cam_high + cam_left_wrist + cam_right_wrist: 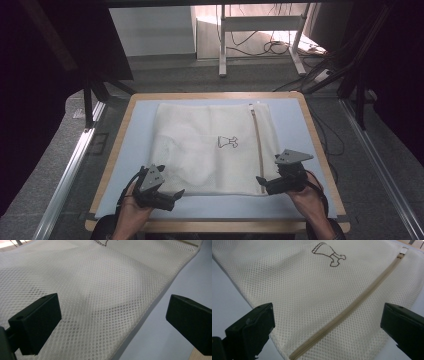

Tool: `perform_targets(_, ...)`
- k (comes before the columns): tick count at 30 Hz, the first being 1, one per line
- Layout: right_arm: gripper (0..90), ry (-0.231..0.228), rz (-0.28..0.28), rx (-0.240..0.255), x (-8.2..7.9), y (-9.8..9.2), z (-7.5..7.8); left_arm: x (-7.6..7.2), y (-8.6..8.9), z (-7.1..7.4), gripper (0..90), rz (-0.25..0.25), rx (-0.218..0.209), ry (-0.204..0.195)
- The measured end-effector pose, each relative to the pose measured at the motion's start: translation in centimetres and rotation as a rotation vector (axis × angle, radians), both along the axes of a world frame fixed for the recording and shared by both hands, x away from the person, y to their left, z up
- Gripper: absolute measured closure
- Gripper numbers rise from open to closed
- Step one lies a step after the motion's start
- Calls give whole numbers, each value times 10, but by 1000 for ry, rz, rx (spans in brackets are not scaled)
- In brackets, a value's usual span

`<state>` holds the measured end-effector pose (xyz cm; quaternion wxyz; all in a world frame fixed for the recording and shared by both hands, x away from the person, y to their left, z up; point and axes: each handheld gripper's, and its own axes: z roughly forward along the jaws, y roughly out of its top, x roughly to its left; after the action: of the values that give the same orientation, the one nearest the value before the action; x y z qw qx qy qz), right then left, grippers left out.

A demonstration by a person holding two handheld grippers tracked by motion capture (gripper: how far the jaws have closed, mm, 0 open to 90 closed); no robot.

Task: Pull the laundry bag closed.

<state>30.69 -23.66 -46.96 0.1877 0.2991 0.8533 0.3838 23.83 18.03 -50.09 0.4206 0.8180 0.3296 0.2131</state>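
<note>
The white mesh bag lies flat in the middle of the surface, on a pale blue mat. Sth bulky sits inside the bag, but the mesh hides it, so what it is can't be told. The small dark drawing on the bag is too tiny to read from the high view. A tan zip runs along the bag's right side.

The left hand-held gripper is released, jaws wide apart at the bag's near left edge. The right hand-held gripper is also released, w/ jaws on each side of the zip's near end.

The room is dark at both sides. Cables lie on the floor behind.
</note>
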Motion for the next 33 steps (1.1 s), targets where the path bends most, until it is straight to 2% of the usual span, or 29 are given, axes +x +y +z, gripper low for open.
perform_targets(9,0,6,-18,-5,-13,-12,-1,-6,15,0,0,42,-25,-5)
perform_targets(16,0,22,-48,36,-25,-23,-1,-13,30,-2,0,76,-55,2)
perform_targets(20,0,32,-63,41,-31,-30,-3,-16,38,-3,0,98,-71,6)
perform_targets(29,0,49,-77,29,-43,-41,-8,-22,55,-7,0,126,-112,32)
perform_targets(33,0,71,-83,11,-48,-45,-13,-24,61,-9,1,134,-138,43)
